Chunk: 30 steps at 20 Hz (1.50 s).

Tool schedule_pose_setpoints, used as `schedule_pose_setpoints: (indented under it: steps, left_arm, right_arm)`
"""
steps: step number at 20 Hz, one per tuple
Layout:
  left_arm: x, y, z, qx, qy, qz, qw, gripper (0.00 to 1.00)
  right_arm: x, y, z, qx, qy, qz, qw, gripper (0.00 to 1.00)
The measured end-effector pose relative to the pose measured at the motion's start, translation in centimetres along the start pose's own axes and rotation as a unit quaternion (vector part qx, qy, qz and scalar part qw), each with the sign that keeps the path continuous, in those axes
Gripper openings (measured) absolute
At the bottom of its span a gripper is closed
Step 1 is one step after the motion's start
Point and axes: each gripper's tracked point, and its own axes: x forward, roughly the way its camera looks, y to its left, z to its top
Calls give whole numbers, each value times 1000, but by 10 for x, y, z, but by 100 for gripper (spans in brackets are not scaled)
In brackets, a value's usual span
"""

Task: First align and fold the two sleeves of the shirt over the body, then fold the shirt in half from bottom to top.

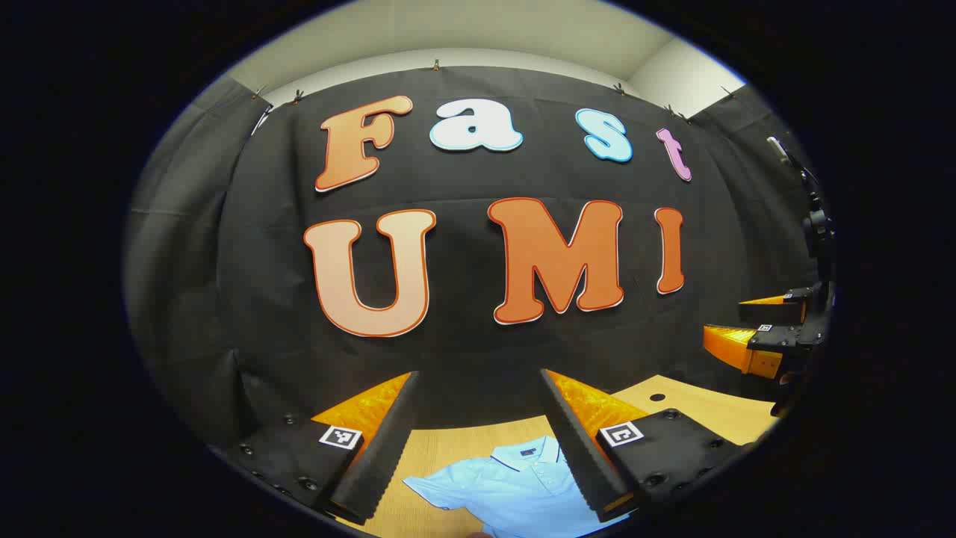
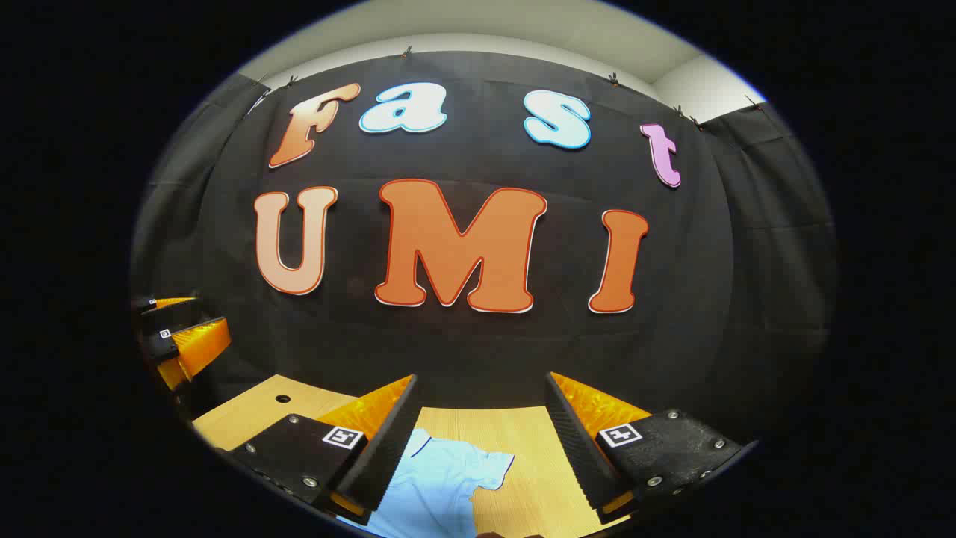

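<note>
- Both grippers — left (image 1: 478, 448), right (image 2: 478, 448) — hang wide apart, holding nothing.
- The shirt (image 1: 515, 486) lies flat on the table (image 1: 717, 407), collar toward the wall.
- Each should pinch a sleeve (image 2: 489, 471) at its cuff (not mid-cloth) and fold inward evenly.

Bare table (image 2: 523, 441) lies open beside the shirt (image 2: 441, 478)

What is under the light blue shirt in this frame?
The shirt lies flat on a wooden table, collar toward the wall. Bare wood shows around its sleeves. Anything directly beneath the fabric is covered. Both tools, left and right, hover open above it.
</note>
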Motion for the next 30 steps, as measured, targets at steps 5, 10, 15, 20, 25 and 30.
schedule_pose_setpoints:
  steps: [5,10,15,20,25,30]
  left_arm:
    - [-4,7,-3,-2,-3,0,1000,100]
    - [-4,9,-11,-1,2,-7,1000,100]
    - [-1,9,-21,-6,5,-22,1000,100]
    - [2,10,-32,-2,8,-37,999,100]
    - [2,12,-39,-3,7,-42,999,100]
    - [4,12,-44,-1,15,-22,1000,100]
  right_arm:
    - [-4,6,-2,-8,3,-8,1000,98]
    - [-5,13,-7,-14,10,-14,1000,99]
    - [-4,16,-12,-14,22,-27,999,99]
    - [-8,20,-26,-16,47,-42,998,99]
    - [0,17,-46,-21,85,-51,995,99]
    - [26,4,-76,-20,133,-47,990,99]
